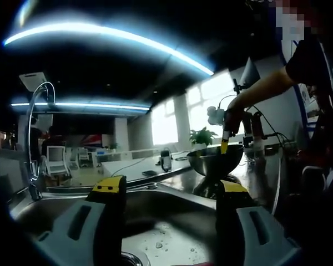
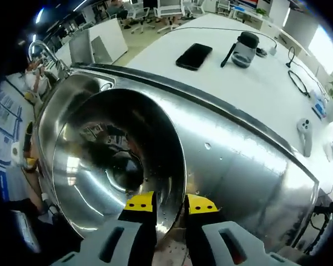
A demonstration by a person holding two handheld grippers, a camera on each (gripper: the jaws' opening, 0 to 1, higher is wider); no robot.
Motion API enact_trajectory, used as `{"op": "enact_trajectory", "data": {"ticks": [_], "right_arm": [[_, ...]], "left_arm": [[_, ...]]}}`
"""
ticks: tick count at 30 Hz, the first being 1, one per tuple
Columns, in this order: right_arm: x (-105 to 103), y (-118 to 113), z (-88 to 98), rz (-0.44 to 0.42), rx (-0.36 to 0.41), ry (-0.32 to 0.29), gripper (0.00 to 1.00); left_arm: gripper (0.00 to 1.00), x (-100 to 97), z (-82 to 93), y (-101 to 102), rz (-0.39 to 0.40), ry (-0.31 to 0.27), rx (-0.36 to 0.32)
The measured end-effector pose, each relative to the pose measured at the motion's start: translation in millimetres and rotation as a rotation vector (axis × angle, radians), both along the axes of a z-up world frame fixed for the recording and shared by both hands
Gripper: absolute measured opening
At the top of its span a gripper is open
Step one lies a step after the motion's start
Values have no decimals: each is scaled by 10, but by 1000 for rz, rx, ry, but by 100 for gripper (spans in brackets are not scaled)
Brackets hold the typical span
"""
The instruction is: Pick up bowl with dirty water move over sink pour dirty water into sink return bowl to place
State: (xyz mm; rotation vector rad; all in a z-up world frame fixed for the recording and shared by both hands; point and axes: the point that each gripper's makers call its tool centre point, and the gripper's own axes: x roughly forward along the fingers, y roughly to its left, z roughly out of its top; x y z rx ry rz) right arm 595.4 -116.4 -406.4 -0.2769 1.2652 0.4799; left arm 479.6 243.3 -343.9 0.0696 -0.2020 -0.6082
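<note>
A shiny steel bowl [image 1: 213,160] is just over the steel counter to the right of the sink [image 1: 155,233] in the left gripper view. My right gripper [image 1: 225,145] reaches down to its rim there, held by a person's hand. In the right gripper view the bowl [image 2: 111,166] is close in front. My right gripper [image 2: 169,204] is shut on its near rim, one jaw inside and one outside. The inside looks wet and mirror-like; I cannot tell how much water is in it. My left gripper [image 1: 169,188] stands open above the sink basin, holding nothing.
A curved faucet [image 1: 36,138] rises at the sink's left end, and its drain [image 1: 130,259] lies below my left jaws. Beyond the steel counter [image 2: 238,160], a white table [image 2: 255,83] carries a phone [image 2: 194,55], a dark cup [image 2: 244,49], cables and a controller [image 2: 304,133].
</note>
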Motion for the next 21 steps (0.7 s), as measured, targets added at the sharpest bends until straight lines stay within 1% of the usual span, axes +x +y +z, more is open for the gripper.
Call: {"op": "enact_trajectory", "data": {"ticks": [2,3,5,6,7,8,11,12,13,15,16,17,19,21], "right_arm": [[-52,39,-19,-32,28,33,11],[-59,34,-36,-33,26,41,11],[0,-3,-53,-38,24,58,10],[-21,-1,-73,-47,25,76,9],[-25,-10,-96,-67,20,85,5],[34,-46,-112,-66,6,85,2],[133,-67,-117,-71,6,94,3],[86,-51,-118,-74,9,95,3],[83,-49,-116,-80,14,98,3],[126,-64,-107,-94,21,104,2],[66,-38,-114,-94,21,101,2],[60,-35,-114,-93,23,100,2],[136,-61,-92,-97,34,95,1],[96,-45,-97,-106,42,88,1]], "left_arm": [[60,-4,2,-3,-2,-1,-1],[60,-5,2,-5,-3,-2,-1],[60,-7,2,-10,-4,-4,1],[60,-7,1,-11,-4,-4,1],[60,-7,2,-12,-3,-5,1],[60,-7,4,-12,-3,-6,0],[60,-8,6,-16,-4,-8,-1],[60,-8,6,-17,-5,-8,-1],[60,-8,6,-19,-5,-8,0],[60,-7,5,-23,-6,-9,1],[60,-6,5,-26,-6,-9,1],[60,-5,5,-27,-6,-10,2],[60,-2,6,-29,-7,-10,2],[60,0,6,-30,-6,-11,3]]}}
